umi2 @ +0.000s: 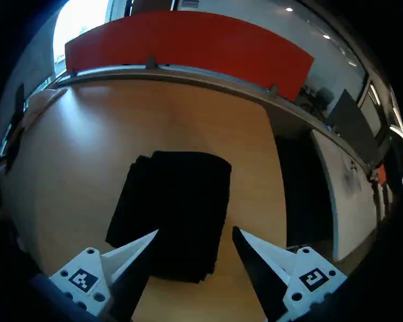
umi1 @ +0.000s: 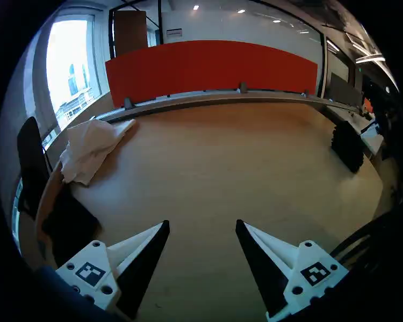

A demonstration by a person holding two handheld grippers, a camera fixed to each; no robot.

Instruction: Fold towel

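R tool (umi2: pixel 196 229) spread wide, empty, over folded black towel (umi2: pixel 174 204). L tool (umi1: pixel 202 221) wide too, above desk (umi1: pixel 228 161); crumpled white towel (umi1: pixel 88 147) far left.

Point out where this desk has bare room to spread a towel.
Widest bare stretch: the middle of the desk, bordered by the red divider, the crumpled white towel on one side and the black folded cloth on the other. Crowded: just ahead of the right tongs, where that cloth lies.
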